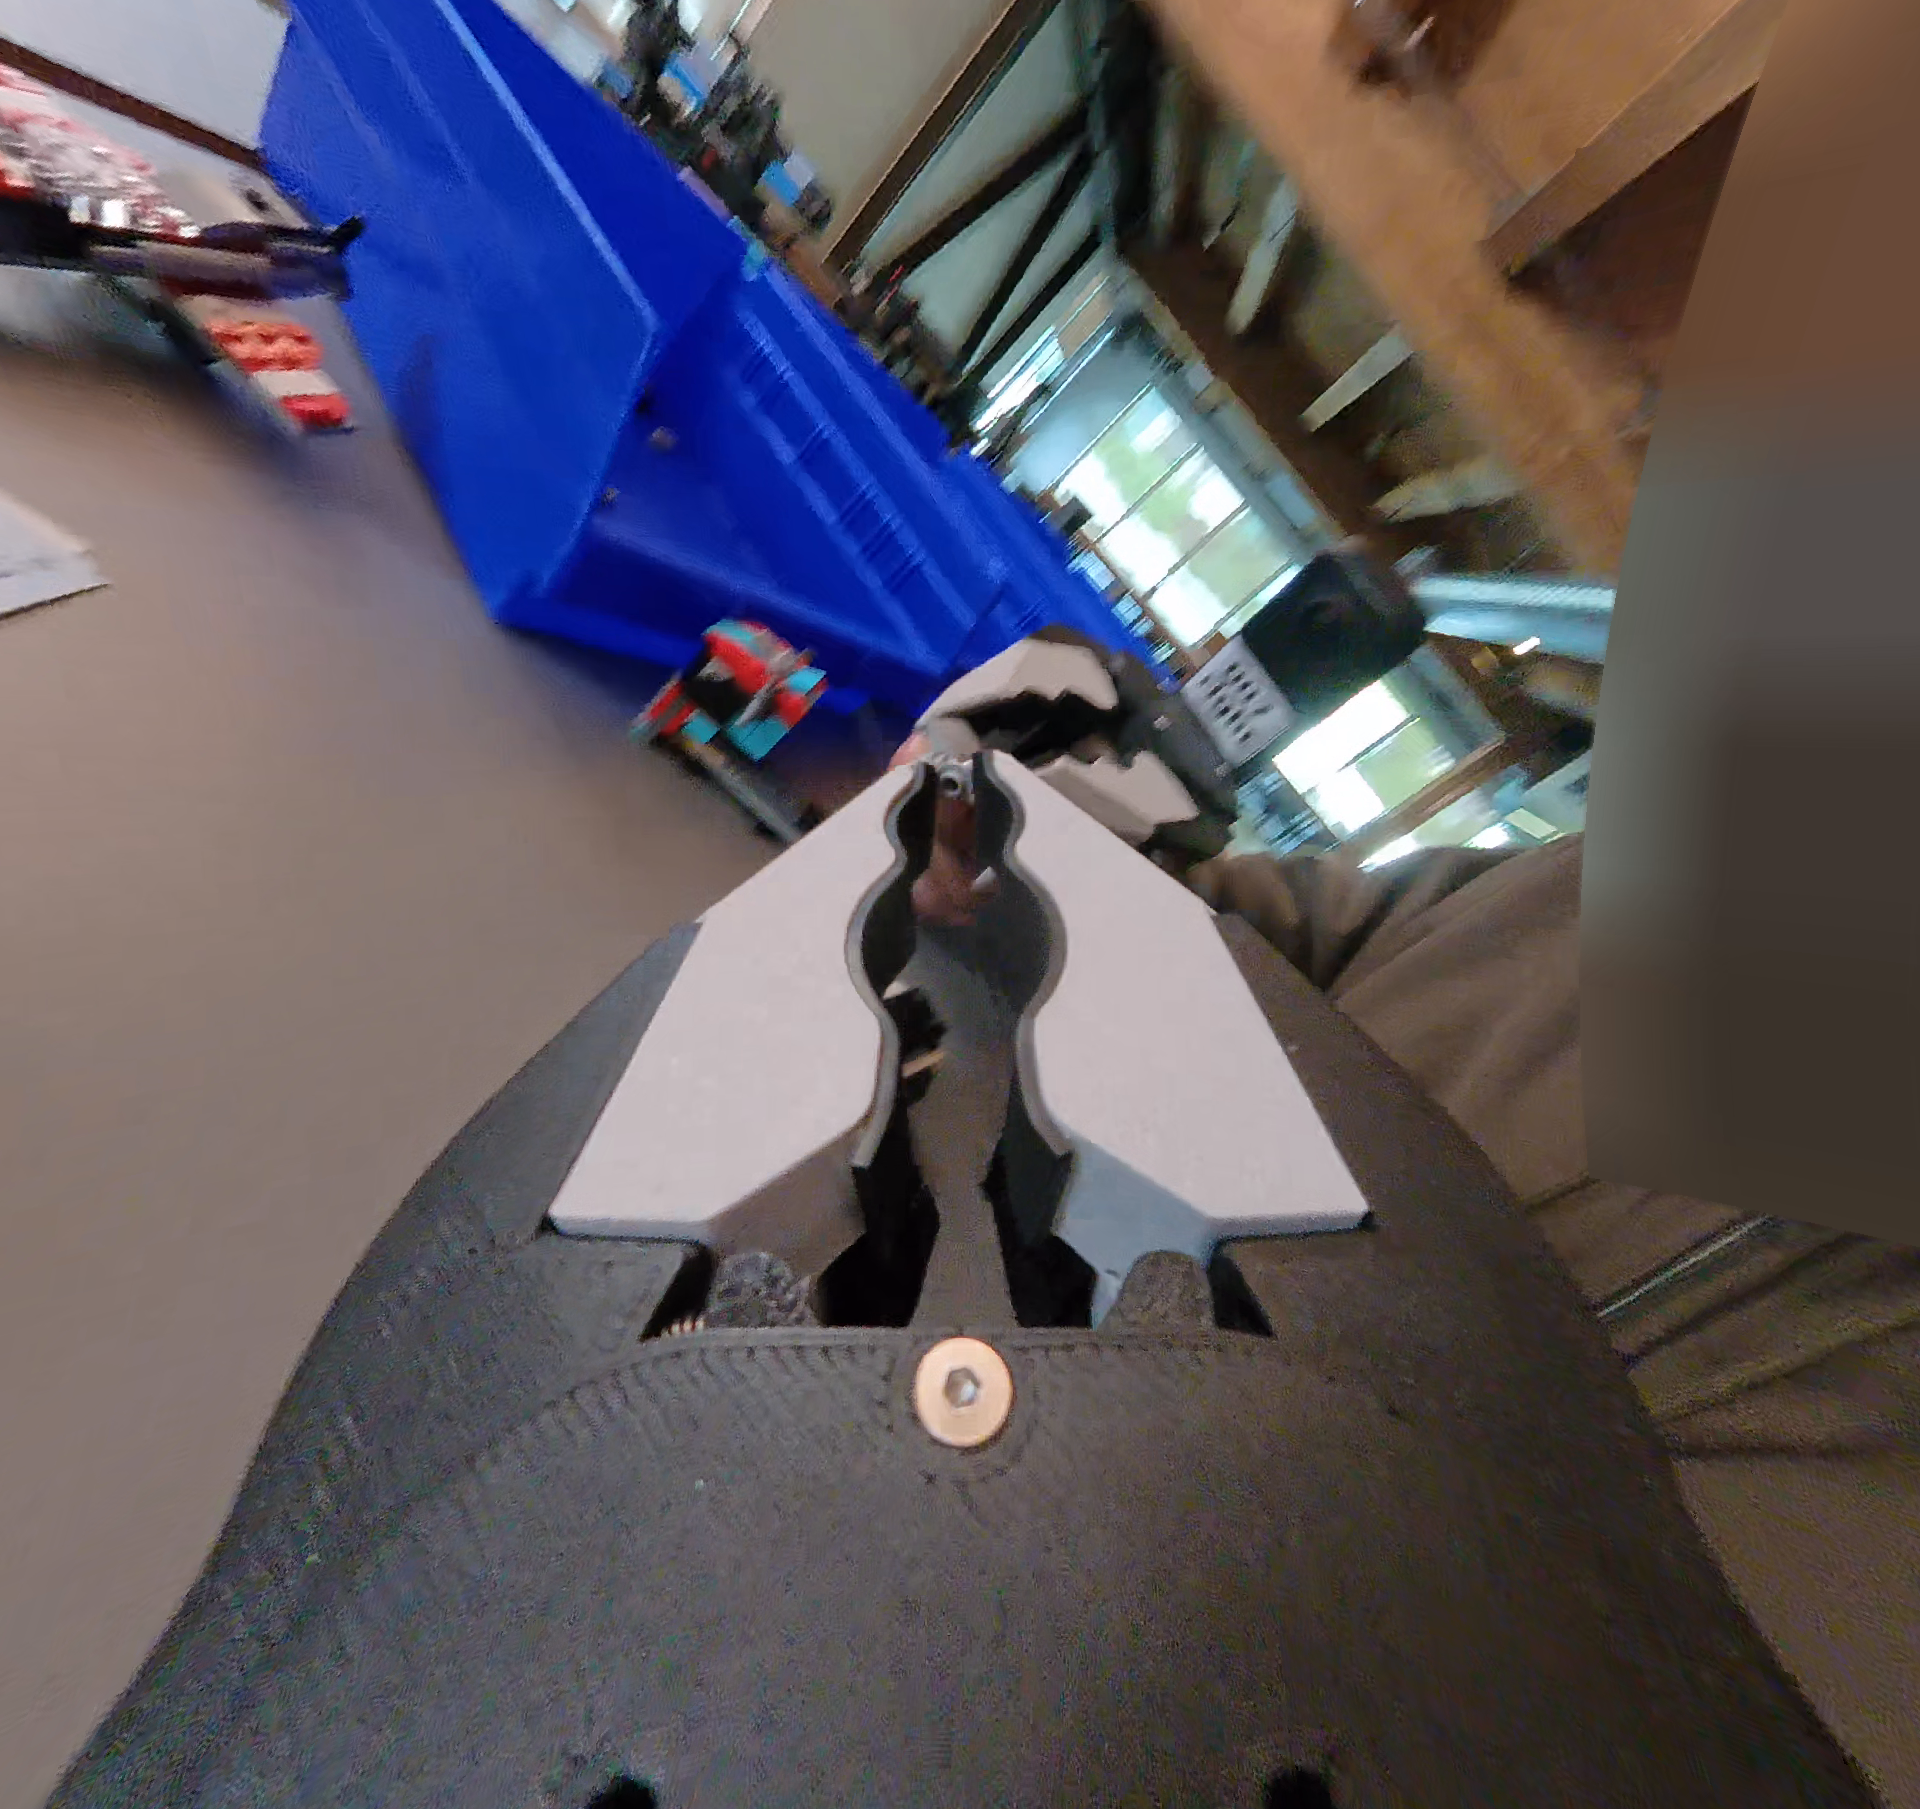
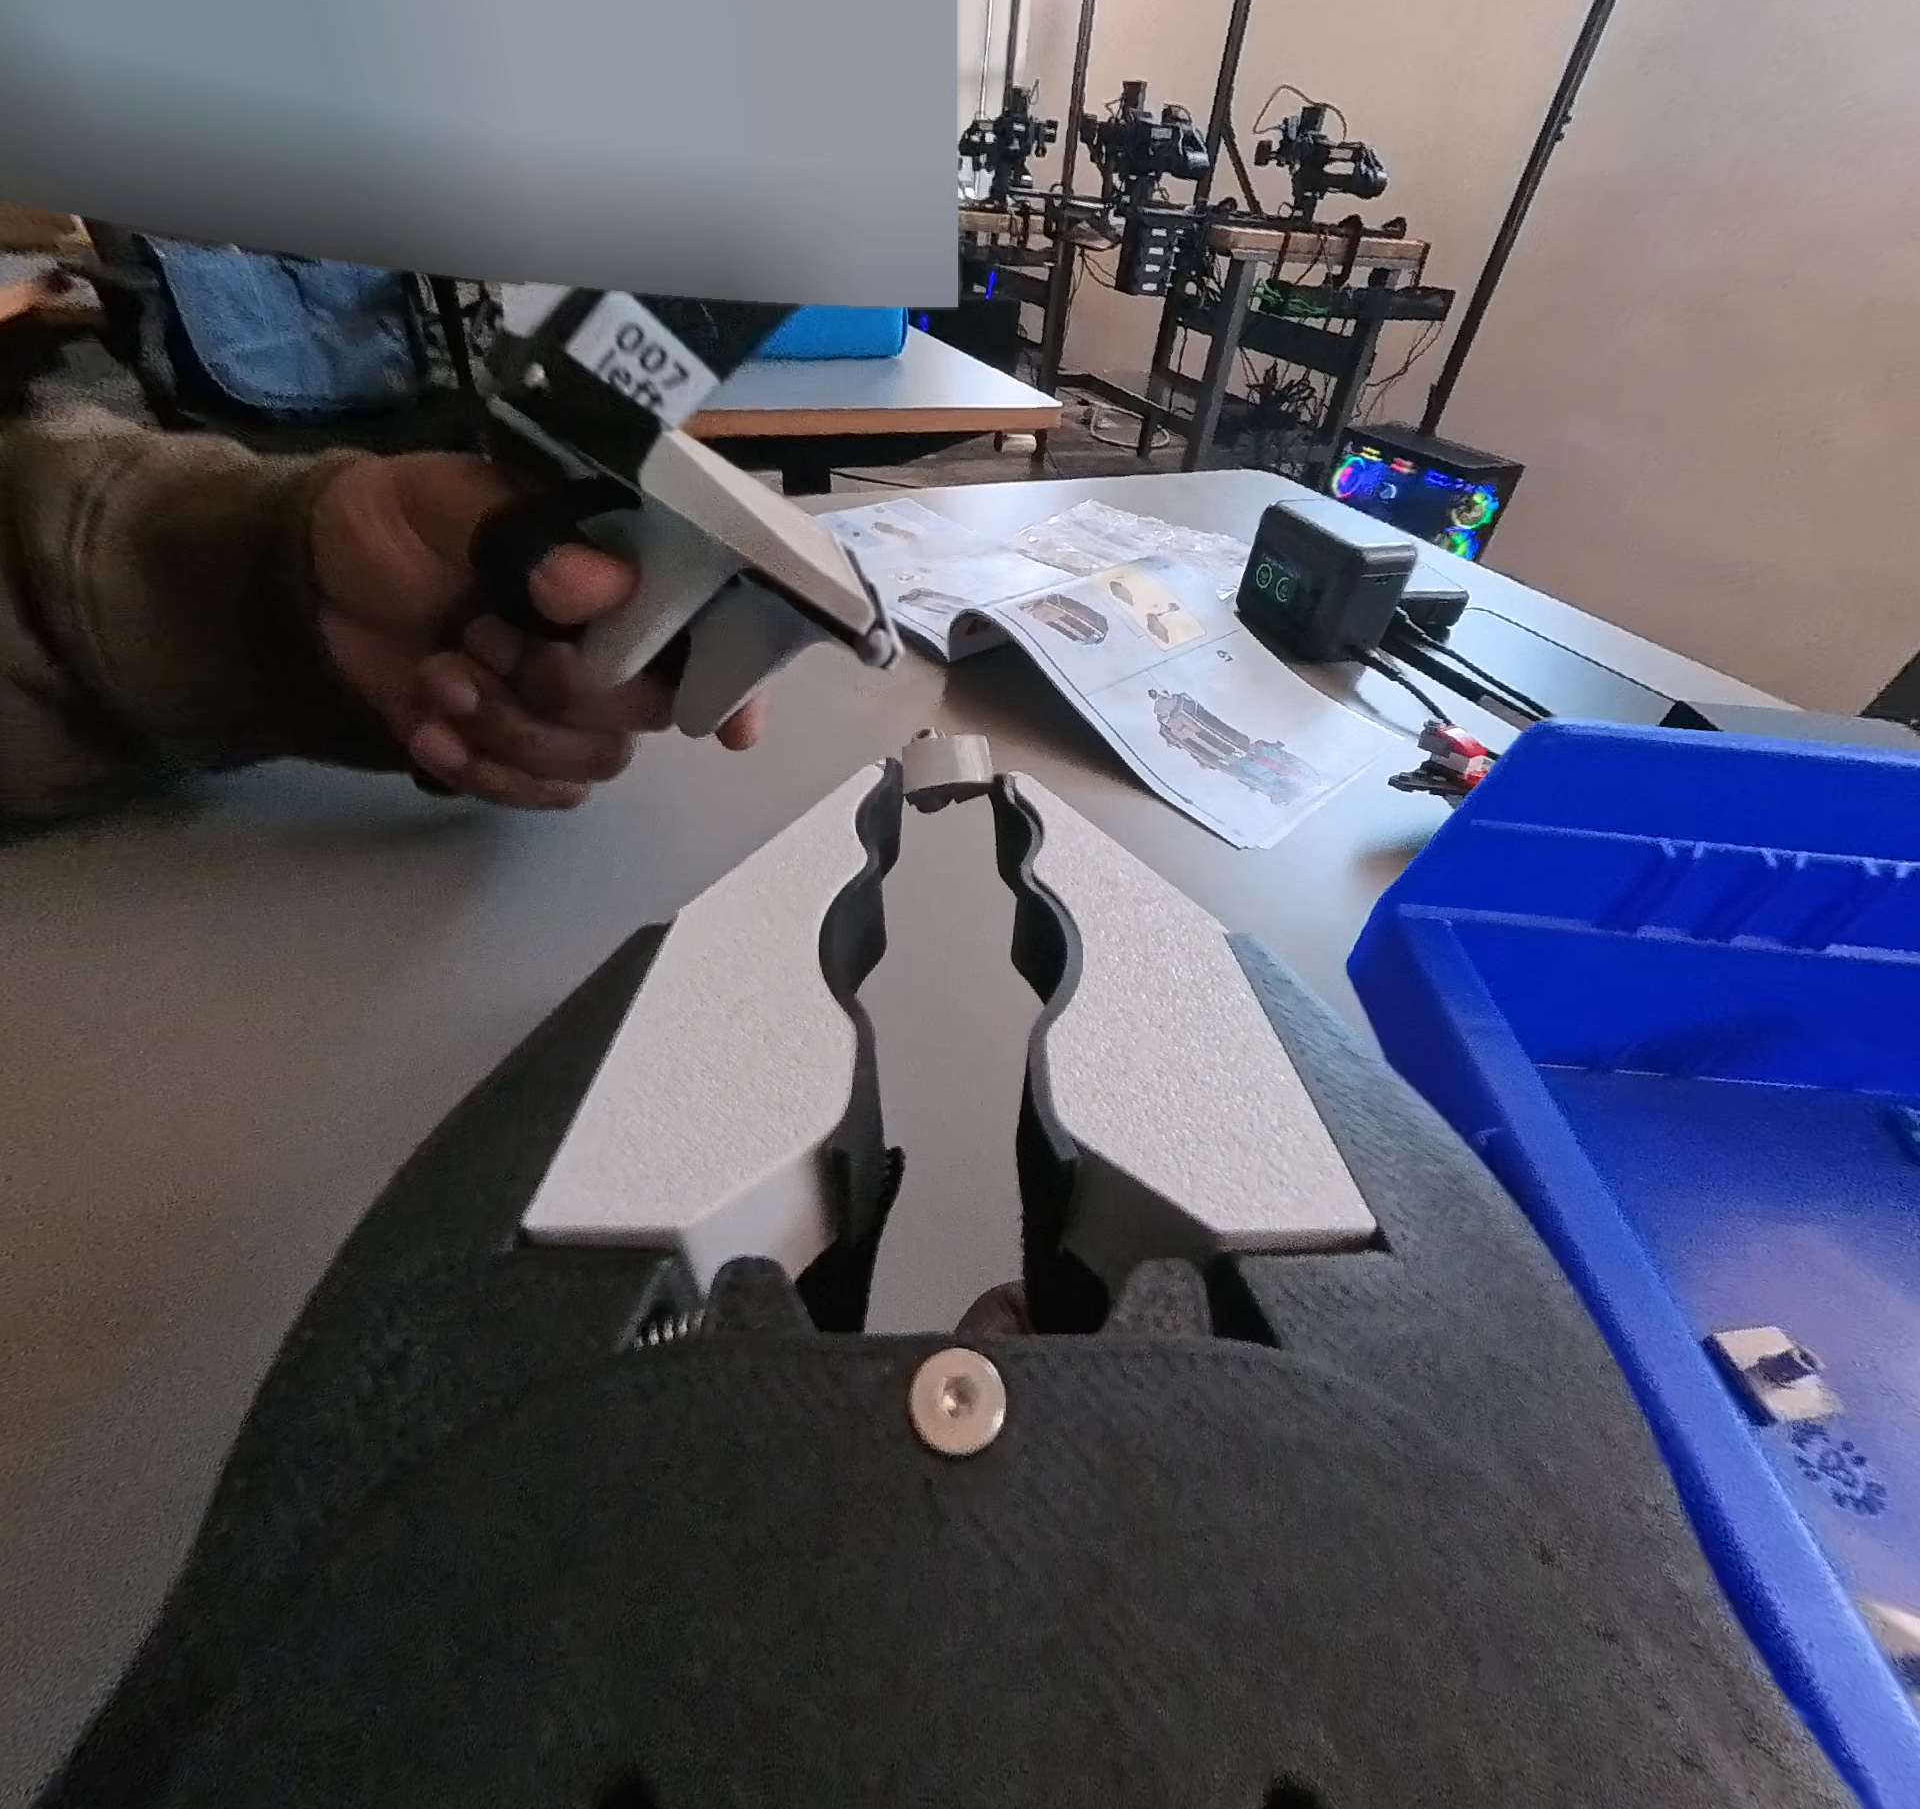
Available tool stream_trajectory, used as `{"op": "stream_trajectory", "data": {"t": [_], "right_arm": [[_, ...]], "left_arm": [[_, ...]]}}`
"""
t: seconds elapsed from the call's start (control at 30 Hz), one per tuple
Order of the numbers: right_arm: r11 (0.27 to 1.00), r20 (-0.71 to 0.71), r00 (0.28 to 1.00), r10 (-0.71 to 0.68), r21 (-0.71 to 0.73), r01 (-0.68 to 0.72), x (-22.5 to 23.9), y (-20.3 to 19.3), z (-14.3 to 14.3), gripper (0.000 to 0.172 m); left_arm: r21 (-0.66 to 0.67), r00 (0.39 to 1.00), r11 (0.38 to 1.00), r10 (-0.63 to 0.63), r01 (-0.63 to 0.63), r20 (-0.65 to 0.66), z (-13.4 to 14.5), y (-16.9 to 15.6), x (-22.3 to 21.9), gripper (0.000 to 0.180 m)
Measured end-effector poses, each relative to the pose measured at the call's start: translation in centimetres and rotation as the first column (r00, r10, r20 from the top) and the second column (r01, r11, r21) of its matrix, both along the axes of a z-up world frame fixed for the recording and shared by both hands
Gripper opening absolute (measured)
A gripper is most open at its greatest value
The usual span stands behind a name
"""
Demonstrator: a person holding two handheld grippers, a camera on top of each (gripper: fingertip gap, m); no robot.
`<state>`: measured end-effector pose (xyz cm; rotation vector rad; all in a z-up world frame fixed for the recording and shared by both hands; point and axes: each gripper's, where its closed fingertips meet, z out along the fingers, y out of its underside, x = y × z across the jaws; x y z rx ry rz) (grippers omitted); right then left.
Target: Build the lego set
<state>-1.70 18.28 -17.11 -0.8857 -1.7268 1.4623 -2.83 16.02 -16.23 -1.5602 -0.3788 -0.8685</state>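
My right gripper (image 2: 943, 785) is shut on a light grey round brick piece (image 2: 945, 764) and holds it above the grey table (image 2: 312, 928). My left gripper (image 1: 953, 777) has its jaws almost together on a small grey stud-like piece (image 1: 951, 780) at the very tips. In the right wrist view the left gripper (image 2: 881, 645) hangs in a person's hand just up and left of the round piece, not touching it. In the left wrist view the right gripper (image 1: 1023, 720) lies just beyond my left tips.
A blue compartment bin (image 2: 1621, 928) stands at the right and also shows in the left wrist view (image 1: 499, 305). An open instruction booklet (image 2: 1164, 658), a black box with cables (image 2: 1320, 585) and a small red-black brick model (image 2: 1449, 757) lie behind. A red-teal brick model (image 1: 743, 689) sits by the bin. Left and right tips are no more than a few centimetres apart.
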Motion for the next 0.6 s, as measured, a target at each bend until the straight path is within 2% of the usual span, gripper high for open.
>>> {"op": "stream_trajectory", "data": {"t": [0.07,0.23,0.6], "right_arm": [[0.999,0.008,1.0,0.007,-0.035,-0.007,0.0,-0.1,0.2,0.018],[0.998,0.014,1.0,0.012,-0.055,-0.011,0.1,-0.1,0.3,0.018],[0.997,0.013,1.0,0.017,-0.079,-0.016,0.2,-0.2,0.5,0.018]], "left_arm": [[0.057,0.997,0.998,-0.015,0.011,0.074,0.7,0.4,0.3,0.007],[0.102,0.993,0.995,-0.025,0.013,0.117,1.1,1.0,0.7,0.007],[0.098,0.991,0.995,-0.037,0.024,0.127,0.5,1.4,1.0,0.007]]}}
